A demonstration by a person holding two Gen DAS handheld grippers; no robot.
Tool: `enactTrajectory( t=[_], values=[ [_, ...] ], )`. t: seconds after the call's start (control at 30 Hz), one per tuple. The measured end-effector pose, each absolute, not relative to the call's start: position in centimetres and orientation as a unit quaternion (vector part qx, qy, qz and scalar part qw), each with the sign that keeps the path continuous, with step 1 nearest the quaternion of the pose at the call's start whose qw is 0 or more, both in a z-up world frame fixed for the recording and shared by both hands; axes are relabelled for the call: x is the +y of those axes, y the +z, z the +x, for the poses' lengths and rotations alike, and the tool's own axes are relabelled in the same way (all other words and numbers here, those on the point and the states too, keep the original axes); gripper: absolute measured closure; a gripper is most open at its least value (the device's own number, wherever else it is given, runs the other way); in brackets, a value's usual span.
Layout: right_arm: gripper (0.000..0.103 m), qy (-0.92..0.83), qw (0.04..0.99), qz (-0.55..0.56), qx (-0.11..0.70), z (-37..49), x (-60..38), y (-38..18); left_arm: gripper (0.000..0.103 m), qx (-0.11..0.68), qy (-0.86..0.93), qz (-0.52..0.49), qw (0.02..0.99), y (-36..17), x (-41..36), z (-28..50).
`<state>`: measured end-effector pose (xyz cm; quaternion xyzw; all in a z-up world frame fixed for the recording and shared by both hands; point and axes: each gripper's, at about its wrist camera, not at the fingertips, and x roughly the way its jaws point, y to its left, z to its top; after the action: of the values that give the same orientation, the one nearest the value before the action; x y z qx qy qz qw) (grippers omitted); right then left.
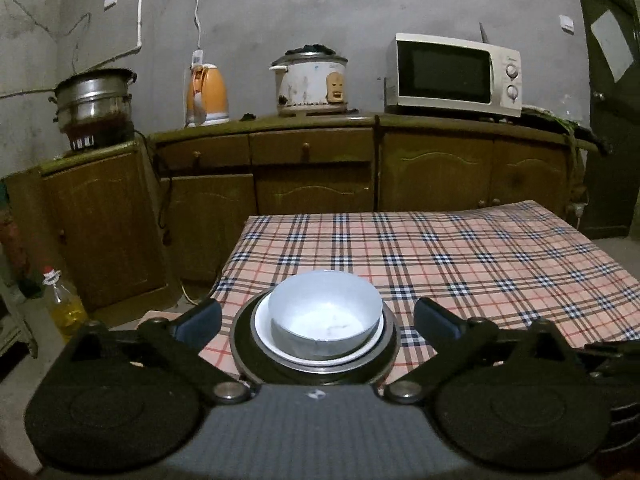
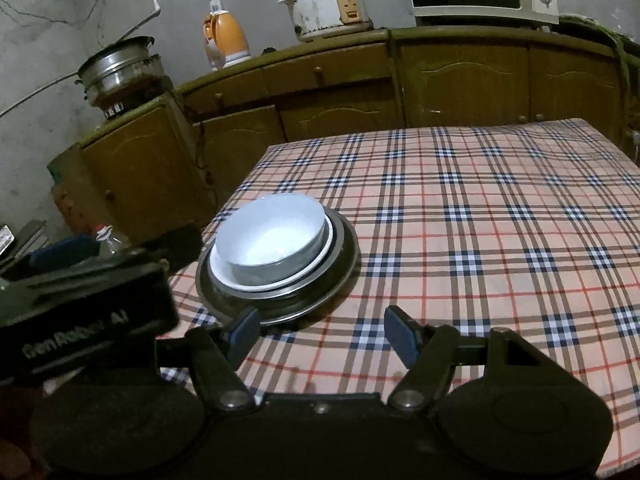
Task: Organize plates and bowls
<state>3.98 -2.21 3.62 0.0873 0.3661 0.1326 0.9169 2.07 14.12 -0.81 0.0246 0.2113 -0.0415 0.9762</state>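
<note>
A pale blue-white bowl point(image 1: 324, 312) sits in a white plate point(image 1: 276, 346). The plate rests on dark metal plates point(image 1: 242, 344), near the left edge of the checked tablecloth point(image 1: 480, 264). My left gripper point(image 1: 316, 307) is open wide just short of this stack, and its pads point(image 1: 200, 318) touch nothing. In the right wrist view the same bowl point(image 2: 272, 236), white plate point(image 2: 224, 274) and metal plates point(image 2: 346, 264) lie ahead and to the left. My right gripper point(image 2: 322, 316) is open over bare cloth beside the stack's near rim. The left gripper's housing point(image 2: 88, 300) shows at the left.
Wooden cabinets point(image 1: 312, 184) run behind the table, carrying a microwave point(image 1: 452, 74), a rice cooker point(image 1: 310, 82), an orange kettle point(image 1: 208, 94) and a steel steamer pot point(image 1: 94, 100). An oil bottle point(image 1: 64, 304) stands on the floor left of the table. The cloth point(image 2: 480, 220) spreads to the right.
</note>
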Motion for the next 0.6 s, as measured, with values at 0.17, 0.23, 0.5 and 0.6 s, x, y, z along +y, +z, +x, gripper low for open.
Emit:
enactTrajectory(
  t=[0.17, 0.23, 0.5, 0.6],
  values=[
    [0.021, 0.135, 0.915, 0.093, 0.368, 3.1, -2.6, 3.9, 0.000, 0.209, -0.037, 0.016, 0.977, -0.7, 14.0, 1.3],
    [0.021, 0.136, 0.916, 0.091, 0.366, 2.8, -2.6, 4.1, 0.000, 0.209, -0.031, 0.018, 0.977, -0.6, 14.0, 1.0],
    [0.021, 0.143, 0.915, 0.094, 0.364, 2.6, -2.7, 4.2, 0.000, 0.209, -0.021, 0.011, 0.978, -0.7, 14.3, 0.5],
    [0.021, 0.145, 0.915, 0.094, 0.365, 2.5, -2.6, 4.2, 0.000, 0.210, -0.021, 0.008, 0.977, -0.7, 14.5, 0.6]
  ],
)
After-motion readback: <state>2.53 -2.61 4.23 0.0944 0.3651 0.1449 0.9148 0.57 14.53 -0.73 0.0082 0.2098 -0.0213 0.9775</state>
